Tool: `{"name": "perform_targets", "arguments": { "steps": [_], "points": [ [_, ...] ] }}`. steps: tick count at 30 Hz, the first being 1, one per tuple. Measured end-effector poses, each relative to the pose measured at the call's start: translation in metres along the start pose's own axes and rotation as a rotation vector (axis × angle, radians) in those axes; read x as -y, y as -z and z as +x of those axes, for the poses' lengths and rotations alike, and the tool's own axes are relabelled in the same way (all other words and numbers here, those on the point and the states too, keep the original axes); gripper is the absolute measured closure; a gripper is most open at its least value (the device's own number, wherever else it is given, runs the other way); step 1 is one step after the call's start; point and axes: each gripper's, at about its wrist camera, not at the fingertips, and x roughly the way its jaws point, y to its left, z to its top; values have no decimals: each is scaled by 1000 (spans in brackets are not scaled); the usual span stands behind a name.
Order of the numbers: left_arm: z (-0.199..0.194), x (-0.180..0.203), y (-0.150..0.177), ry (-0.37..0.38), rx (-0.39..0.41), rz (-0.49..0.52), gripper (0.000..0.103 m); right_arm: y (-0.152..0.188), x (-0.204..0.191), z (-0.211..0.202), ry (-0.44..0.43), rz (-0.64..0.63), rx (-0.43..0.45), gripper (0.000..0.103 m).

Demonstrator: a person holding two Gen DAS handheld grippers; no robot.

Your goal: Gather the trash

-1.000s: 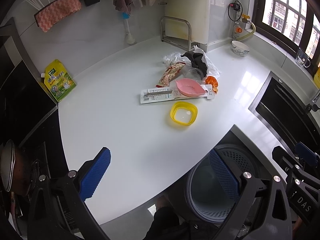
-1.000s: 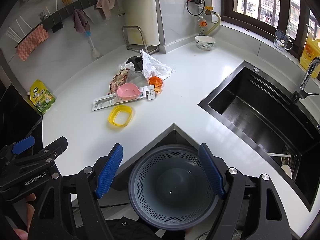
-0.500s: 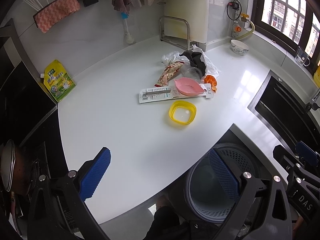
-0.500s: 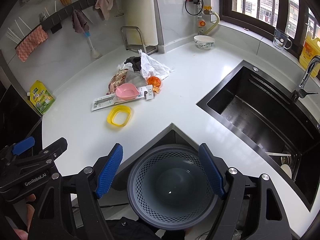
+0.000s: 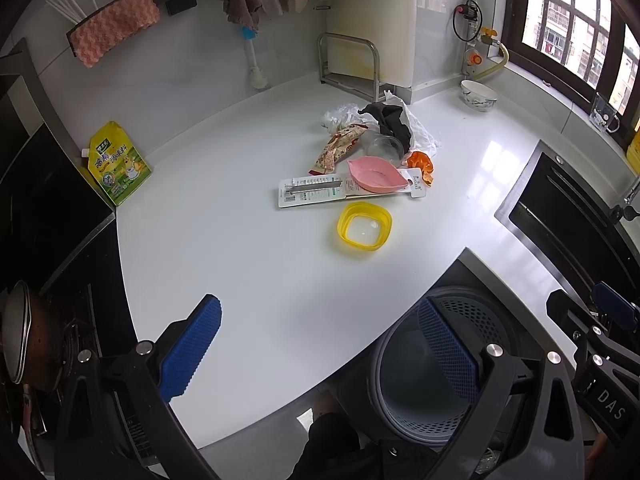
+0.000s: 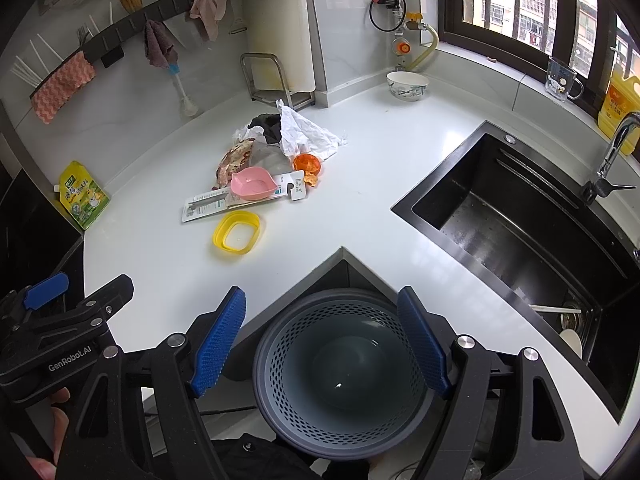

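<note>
A heap of trash is seen near the middle of the white L-shaped countertop (image 6: 360,216): a crumpled white plastic bag (image 6: 306,136), a black rag (image 6: 268,124), a printed snack wrapper (image 5: 338,148), a clear plastic cup (image 5: 382,146), orange peel (image 6: 307,163), and a pink leaf-shaped dish (image 6: 251,183) resting on a long white packaging card (image 6: 224,202). A yellow square plastic lid ring (image 6: 237,233) is placed just beside the card, on its near side. A grey perforated plastic waste basket (image 6: 344,372) is set below the counter's inner corner and is empty. The left gripper (image 5: 320,352) is held above the counter edge with its blue-padded jaws spread wide, nothing between them. The right gripper (image 6: 322,340) is likewise spread, over the basket's mouth. A black sink (image 6: 520,232) is sunk in the counter well to the right of the heap.
</note>
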Motion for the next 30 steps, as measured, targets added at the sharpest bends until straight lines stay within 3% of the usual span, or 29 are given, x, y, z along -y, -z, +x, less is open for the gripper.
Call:
{"name": "perform_targets", "arguments": {
  "steps": [30],
  "points": [
    [8, -5, -3, -1, -17, 6, 6, -2, -3, 10, -5, 9, -15, 28]
  ]
}}
